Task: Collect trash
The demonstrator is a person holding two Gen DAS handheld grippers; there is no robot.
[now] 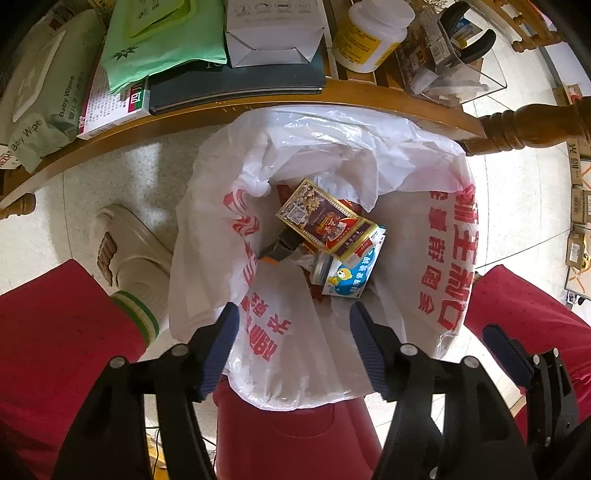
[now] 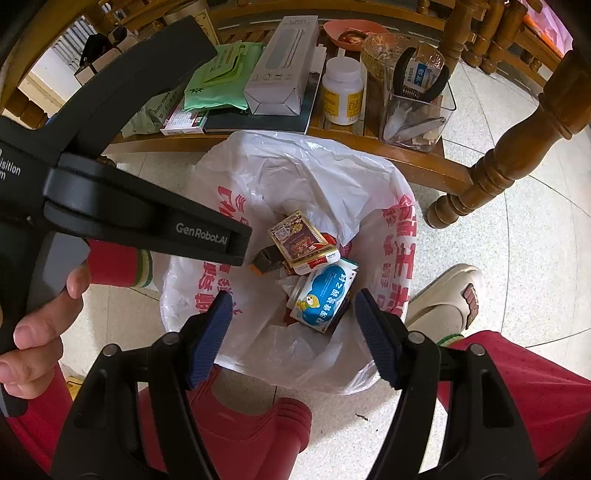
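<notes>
1. Here, the left claw (image 1: pixel 293 332) hung over the bin with its blue-padded fingers (image 1: pixel 221 347) spread wide and holding nothing; in the right wrist view its black body (image 2: pixel 147 218) crossed from 9 o'clock, gripped by the person's hand (image 2: pixel 40 332).
2. The right claw (image 2: pixel 293 325) was likewise wide and bare, pointing down at the same bin.
3. The red trash bin (image 1: pixel 295 435) stood on the floor between the person's red-trousered legs, lined with a white plastic bag (image 1: pixel 332 147) printed in red Chinese characters.
4. Inside the bag lay the trash: a gold-edged dark red box (image 1: pixel 325 218) with a QR code on top, at 12 o'clock of a blue-and-white box (image 1: pixel 351 273) with a cartoon figure, both resting among other scraps near the bag's middle.
5. Readable writing: "GenRobot.AI" on the left claw's body, and "Baby Wipes" on a pale pack (image 1: pixel 40 96) at 10 o'clock on the wooden surface (image 1: pixel 258 99).
6. On that surface, at 12 o'clock beyond the bin, also sat a green wipes pack (image 1: pixel 162 40), a white carton (image 1: pixel 273 33) and a white bottle with a yellow label (image 1: pixel 369 37).
</notes>
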